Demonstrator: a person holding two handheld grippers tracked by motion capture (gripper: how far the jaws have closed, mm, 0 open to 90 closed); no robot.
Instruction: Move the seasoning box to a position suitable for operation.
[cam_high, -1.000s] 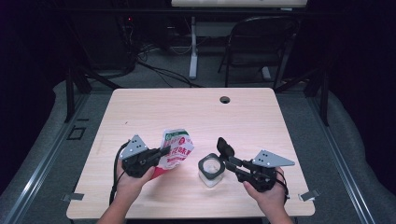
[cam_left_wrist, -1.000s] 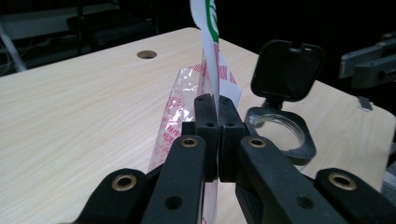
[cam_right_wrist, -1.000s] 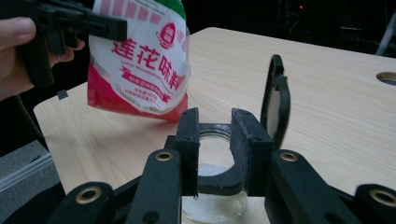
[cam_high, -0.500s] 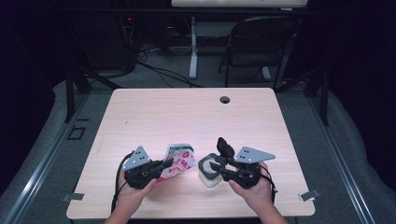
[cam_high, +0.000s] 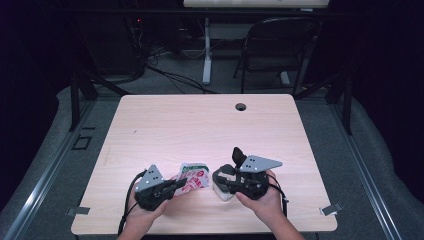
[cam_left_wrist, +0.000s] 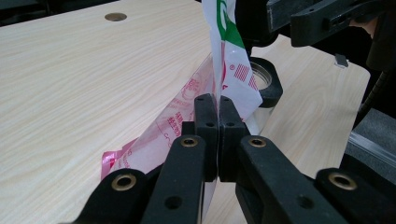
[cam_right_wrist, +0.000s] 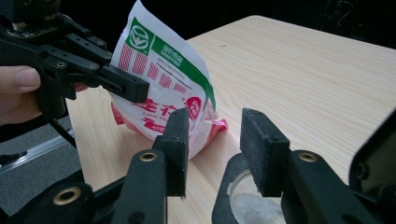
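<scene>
Left gripper view has the left gripper clamped on a red-and-green bag, tilted beside the jar near the table's near edge. Right gripper, jaws just widening, straddles the jar's rim without gripping. Pouring looks unfinished.

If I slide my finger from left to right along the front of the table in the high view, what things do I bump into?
Left gripper → red, white and green pouch → glass jar → right gripper, then bare table up to the edge.
</scene>
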